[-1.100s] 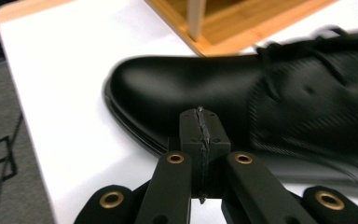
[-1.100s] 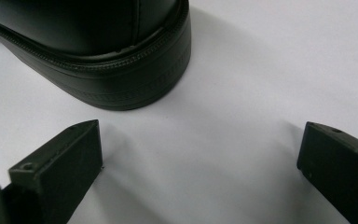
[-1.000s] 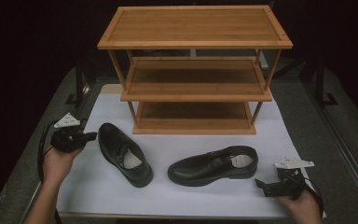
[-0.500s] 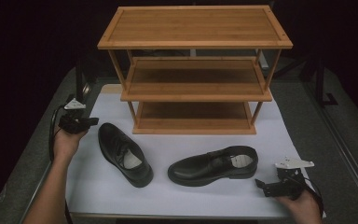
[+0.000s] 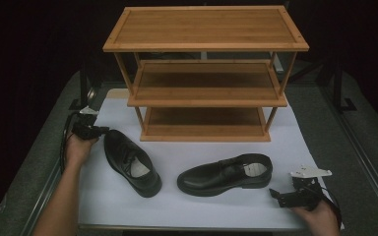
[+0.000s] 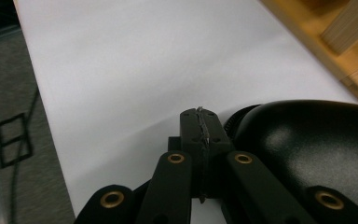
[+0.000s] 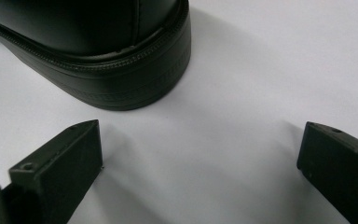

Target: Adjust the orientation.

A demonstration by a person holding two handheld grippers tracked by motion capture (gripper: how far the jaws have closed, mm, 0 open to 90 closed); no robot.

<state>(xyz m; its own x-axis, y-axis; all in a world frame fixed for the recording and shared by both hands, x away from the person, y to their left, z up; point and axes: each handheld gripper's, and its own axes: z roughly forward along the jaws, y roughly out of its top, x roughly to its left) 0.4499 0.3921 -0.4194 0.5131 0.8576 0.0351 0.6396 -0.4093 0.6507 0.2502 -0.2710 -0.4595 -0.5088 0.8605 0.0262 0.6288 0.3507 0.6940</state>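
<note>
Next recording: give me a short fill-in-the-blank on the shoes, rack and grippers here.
1. The wooden rack has ___ shelves.
2. The left hand-held gripper, beside the left shoe, has its jaws ___.
3. The right hand-held gripper, behind the right shoe, has its jaws ___.

Missing words: three; shut; open

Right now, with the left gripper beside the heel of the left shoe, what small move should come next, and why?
Probably open the left gripper: its fingers are pressed together, holding nothing, beside the heel of the left shoe. They must part before they can take the heel rim.
</note>
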